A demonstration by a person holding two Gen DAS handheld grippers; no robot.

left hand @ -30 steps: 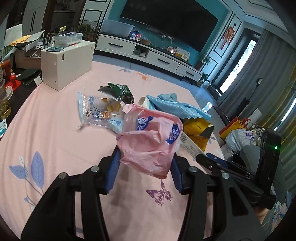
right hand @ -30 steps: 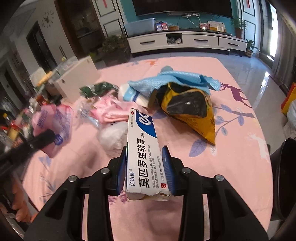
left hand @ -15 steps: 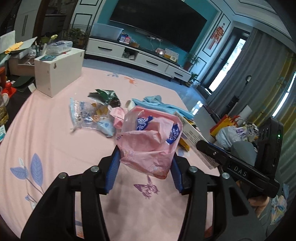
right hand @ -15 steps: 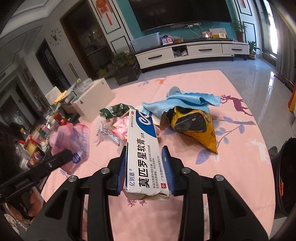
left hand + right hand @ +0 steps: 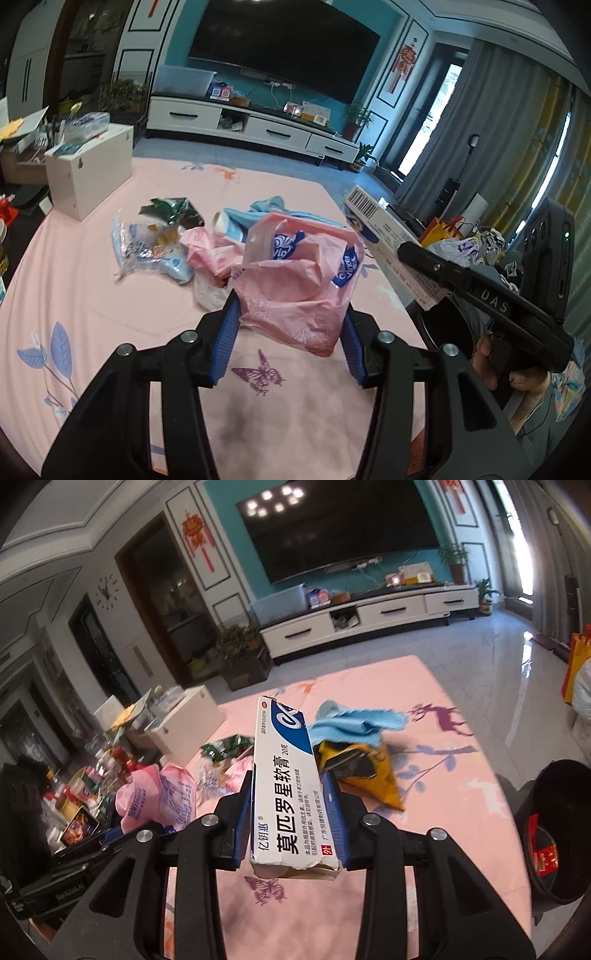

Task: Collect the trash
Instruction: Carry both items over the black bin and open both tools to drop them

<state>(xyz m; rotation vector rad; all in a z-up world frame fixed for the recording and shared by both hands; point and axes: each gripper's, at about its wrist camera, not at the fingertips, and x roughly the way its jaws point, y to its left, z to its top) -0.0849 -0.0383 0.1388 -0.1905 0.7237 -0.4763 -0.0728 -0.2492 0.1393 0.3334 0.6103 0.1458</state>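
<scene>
Pink tablecloth [image 5: 92, 295] is spread over the table before a television. A pink wrapper [image 5: 295, 284] is clamped by the left gripper [image 5: 288, 332], an ointment box [image 5: 290, 790] by the right gripper [image 5: 291, 823]; both are held clear of the cloth. More litter [image 5: 155, 240] is left farther off. A black bin [image 5: 554, 830] is seen near right.

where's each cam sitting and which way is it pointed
Left wrist: on the left claw, looking down its fingers at the pink bag it grips; the right claw and hand show at right.
Right wrist: on the right claw, looking along the ointment box towards the TV wall.
Shared: pink tablecloth, blue cloth, white box.
</scene>
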